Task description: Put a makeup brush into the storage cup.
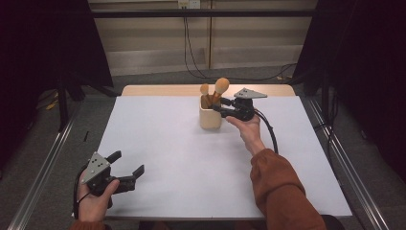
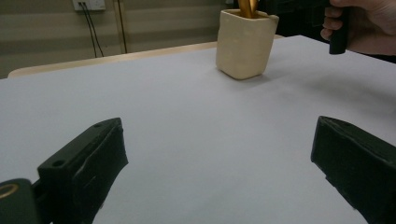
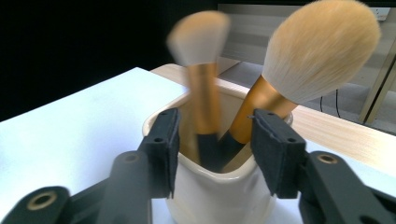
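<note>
A cream cup (image 1: 210, 117) stands at the far middle of the white table (image 1: 167, 158) and holds two makeup brushes. The large round brush (image 3: 322, 46) leans right and the smaller brush (image 3: 201, 37) stands left, blurred. My right gripper (image 1: 222, 106) is at the cup's rim from the right. In the right gripper view its jaws (image 3: 215, 140) stand apart over the cup (image 3: 210, 196), with both brush handles in the gap and neither pad pressing on them. My left gripper (image 1: 128, 163) rests open at the near left corner, nothing between its jaws (image 2: 219, 154).
The table's wooden far edge (image 1: 167, 90) shows behind the white top. Cables hang along the back wall (image 1: 189, 48). Metal rails (image 1: 43, 163) run along both sides of the table. The cup (image 2: 245, 44) and the right hand (image 2: 364, 23) appear far off in the left gripper view.
</note>
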`<state>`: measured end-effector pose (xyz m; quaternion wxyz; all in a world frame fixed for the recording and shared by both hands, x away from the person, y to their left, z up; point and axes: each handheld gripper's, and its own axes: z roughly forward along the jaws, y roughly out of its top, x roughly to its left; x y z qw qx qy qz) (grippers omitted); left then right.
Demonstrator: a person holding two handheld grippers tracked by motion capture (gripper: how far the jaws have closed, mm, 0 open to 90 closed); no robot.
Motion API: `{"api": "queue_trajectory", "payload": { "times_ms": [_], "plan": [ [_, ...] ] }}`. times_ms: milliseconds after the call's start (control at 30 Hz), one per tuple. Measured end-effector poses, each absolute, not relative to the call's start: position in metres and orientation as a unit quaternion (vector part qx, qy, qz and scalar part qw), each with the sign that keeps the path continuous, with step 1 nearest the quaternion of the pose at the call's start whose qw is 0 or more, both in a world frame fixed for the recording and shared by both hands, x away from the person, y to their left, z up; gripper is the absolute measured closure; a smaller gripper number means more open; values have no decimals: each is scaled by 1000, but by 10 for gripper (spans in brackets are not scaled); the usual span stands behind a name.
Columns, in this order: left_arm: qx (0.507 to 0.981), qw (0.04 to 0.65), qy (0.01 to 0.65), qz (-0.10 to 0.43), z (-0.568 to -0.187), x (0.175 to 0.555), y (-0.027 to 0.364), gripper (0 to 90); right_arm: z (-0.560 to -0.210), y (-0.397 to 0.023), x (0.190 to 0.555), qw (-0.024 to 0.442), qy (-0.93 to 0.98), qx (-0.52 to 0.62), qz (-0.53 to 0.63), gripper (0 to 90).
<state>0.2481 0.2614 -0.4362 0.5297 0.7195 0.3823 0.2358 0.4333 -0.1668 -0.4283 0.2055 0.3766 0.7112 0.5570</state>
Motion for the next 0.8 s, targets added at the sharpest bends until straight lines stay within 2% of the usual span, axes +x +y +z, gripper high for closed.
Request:
{"api": "queue_trajectory", "payload": {
  "times_ms": [267,400,500,633,800],
  "plan": [
    [721,528,384,233,-437,252,259,32,-428,-170,430,204,705,379,565,371],
    [718,528,388,234,-437,252,261,32,-426,-173,428,204,704,381,563,264],
    [719,529,386,233,-437,252,260,32,-424,-175,428,200,707,392,553,152],
    [720,530,383,234,-436,252,260,32,-422,-177,426,198,705,391,557,71],
    [718,532,383,234,-436,250,262,32,-420,-180,421,200,706,387,559,15]
  ]
}}
